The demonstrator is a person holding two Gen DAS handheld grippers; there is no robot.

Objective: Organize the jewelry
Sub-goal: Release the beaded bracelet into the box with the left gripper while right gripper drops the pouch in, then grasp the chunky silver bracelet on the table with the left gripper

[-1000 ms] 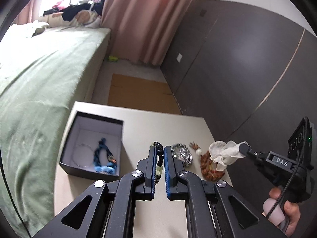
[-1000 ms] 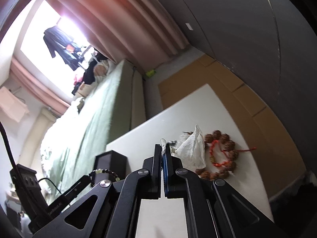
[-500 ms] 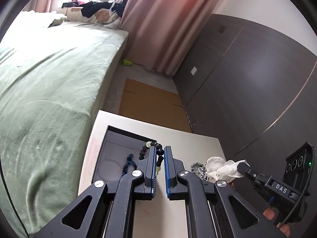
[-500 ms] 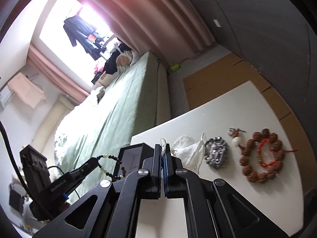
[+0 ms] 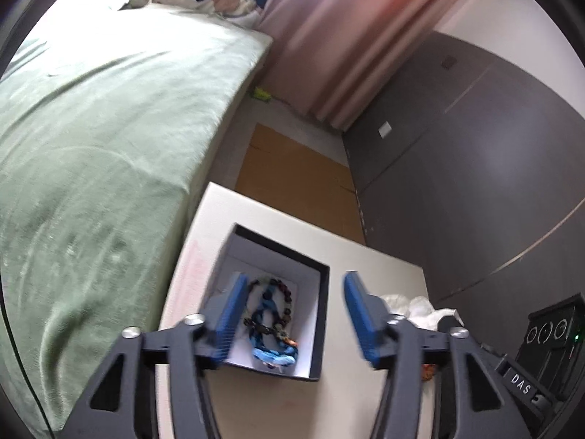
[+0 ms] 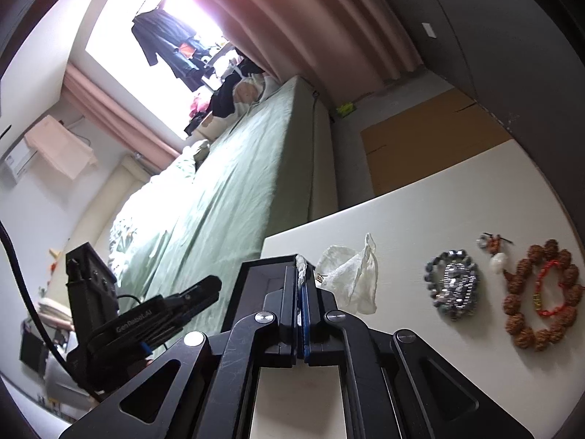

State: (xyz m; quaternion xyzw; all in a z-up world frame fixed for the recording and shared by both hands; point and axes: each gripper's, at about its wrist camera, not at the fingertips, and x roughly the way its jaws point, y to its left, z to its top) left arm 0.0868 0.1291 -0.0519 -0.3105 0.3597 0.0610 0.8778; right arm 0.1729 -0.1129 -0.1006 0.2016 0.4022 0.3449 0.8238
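My left gripper [image 5: 296, 312] hovers over the black box [image 5: 317, 329], its jaws opening and nothing between the blue pads. In the box's white interior lie a dark beaded bracelet [image 5: 283, 298] and a blue cord piece [image 5: 272, 353]. My right gripper [image 6: 302, 274] is shut on a corner of the white tissue [image 6: 353, 280], beside the box's rim [image 6: 256, 274]. On the white table [image 6: 438, 212] to the right lie a silver-and-grey bracelet [image 6: 453, 287], a small charm [image 6: 493, 254] and a brown bead bracelet [image 6: 541, 300].
A bed with a green cover [image 5: 102, 139] runs along the table's left side. Cardboard [image 5: 292, 168] lies on the floor beyond the table, below pink curtains [image 5: 340, 36]. A dark wall panel [image 5: 475, 153] stands to the right.
My left gripper moved over the box and opened; the dark beaded bracelet has left it and lies in the box. My right gripper shifted left, still holding the tissue.
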